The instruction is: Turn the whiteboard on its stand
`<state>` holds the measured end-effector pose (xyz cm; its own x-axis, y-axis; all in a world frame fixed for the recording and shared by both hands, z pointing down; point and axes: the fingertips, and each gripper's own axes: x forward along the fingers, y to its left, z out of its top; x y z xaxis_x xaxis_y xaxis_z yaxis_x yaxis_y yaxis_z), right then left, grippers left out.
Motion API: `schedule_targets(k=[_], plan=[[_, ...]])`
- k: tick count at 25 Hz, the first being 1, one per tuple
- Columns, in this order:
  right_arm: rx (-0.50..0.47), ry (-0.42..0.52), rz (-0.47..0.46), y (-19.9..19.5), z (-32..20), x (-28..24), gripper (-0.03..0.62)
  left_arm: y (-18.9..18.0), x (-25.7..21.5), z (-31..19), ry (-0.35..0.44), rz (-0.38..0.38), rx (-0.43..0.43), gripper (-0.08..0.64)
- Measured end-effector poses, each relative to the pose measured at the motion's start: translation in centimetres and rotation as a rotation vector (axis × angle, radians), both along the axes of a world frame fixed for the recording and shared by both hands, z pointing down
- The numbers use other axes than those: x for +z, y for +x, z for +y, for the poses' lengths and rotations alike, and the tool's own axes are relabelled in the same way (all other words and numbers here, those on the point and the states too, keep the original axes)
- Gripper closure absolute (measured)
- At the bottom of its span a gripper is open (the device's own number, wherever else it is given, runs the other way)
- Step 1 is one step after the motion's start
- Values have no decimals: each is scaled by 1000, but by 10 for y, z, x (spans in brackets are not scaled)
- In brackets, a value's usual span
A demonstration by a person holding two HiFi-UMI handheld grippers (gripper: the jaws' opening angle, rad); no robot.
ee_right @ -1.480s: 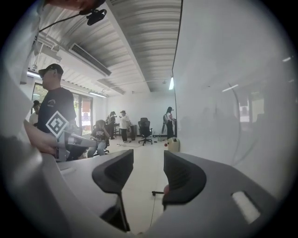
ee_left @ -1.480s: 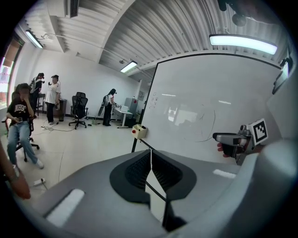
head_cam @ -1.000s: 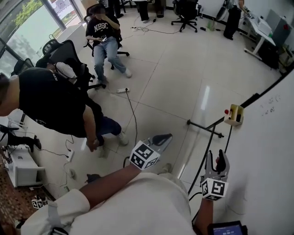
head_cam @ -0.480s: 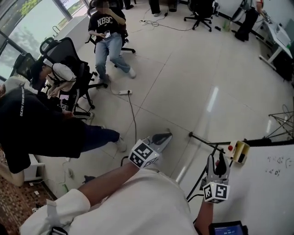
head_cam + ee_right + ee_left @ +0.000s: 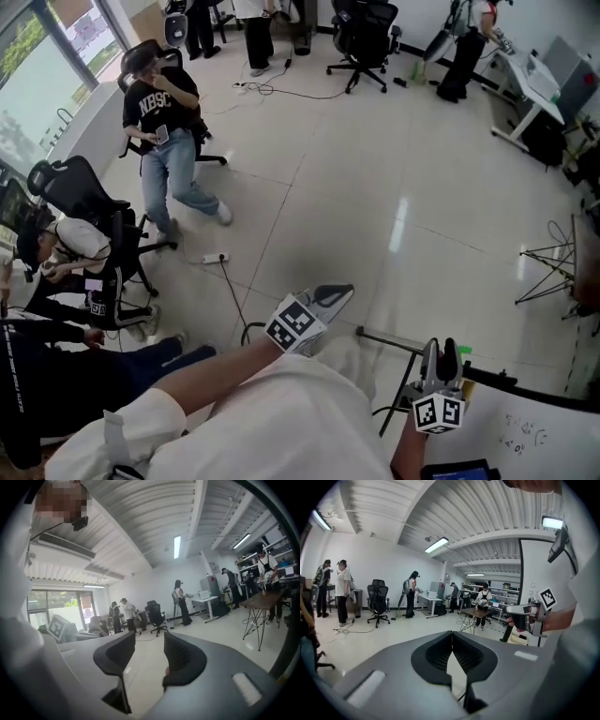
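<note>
Head view shows the whiteboard (image 5: 558, 441), white with faint scribbles and a black edge, near the right claw (image 5: 441, 352), which gapes empty; the left claw (image 5: 339, 293) is closed on nothing.

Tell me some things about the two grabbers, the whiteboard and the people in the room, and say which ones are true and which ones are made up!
1. The right gripper has its jaws apart with nothing between them. True.
2. The left gripper is clamped on the whiteboard. False: its jaws are together and hold nothing.
3. A person in a black shirt is sitting down. True.
4. The whiteboard is completely blank. False: it has a few small marks drawn on it.
</note>
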<state>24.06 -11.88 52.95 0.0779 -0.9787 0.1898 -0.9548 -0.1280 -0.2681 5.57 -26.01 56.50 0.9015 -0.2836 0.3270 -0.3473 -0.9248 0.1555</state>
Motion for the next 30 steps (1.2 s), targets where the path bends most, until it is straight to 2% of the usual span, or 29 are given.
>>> schedule_targets(k=[3, 6, 8, 11, 15, 18, 21, 25, 30], plan=[[73, -24, 4, 22, -22, 0, 397, 33, 3, -39, -28, -12, 53, 538], [159, -35, -34, 58, -43, 17, 397, 74, 13, -71, -40, -26, 109, 538], [201, -41, -45, 69, -66, 37, 405, 89, 29, -97, -36, -35, 156, 538], [290, -59, -83, 88, -121, 78, 406, 111, 47, -166, -2, -51, 234, 538], [383, -86, -142, 151, -170, 96, 424, 173, 44, -236, 48, -115, 316, 538], [404, -78, -128, 202, -217, 85, 426, 225, 40, -275, 96, -166, 383, 540], [448, -39, -106, 250, -256, 75, 426, 281, 29, -304, 125, -159, 455, 540], [573, -30, -86, 287, -264, 70, 426, 347, 20, -318, 130, -126, 575, 540], [840, -92, -37, 295, -218, 73, 426, 411, 23, -312, 109, -100, 805, 540]])
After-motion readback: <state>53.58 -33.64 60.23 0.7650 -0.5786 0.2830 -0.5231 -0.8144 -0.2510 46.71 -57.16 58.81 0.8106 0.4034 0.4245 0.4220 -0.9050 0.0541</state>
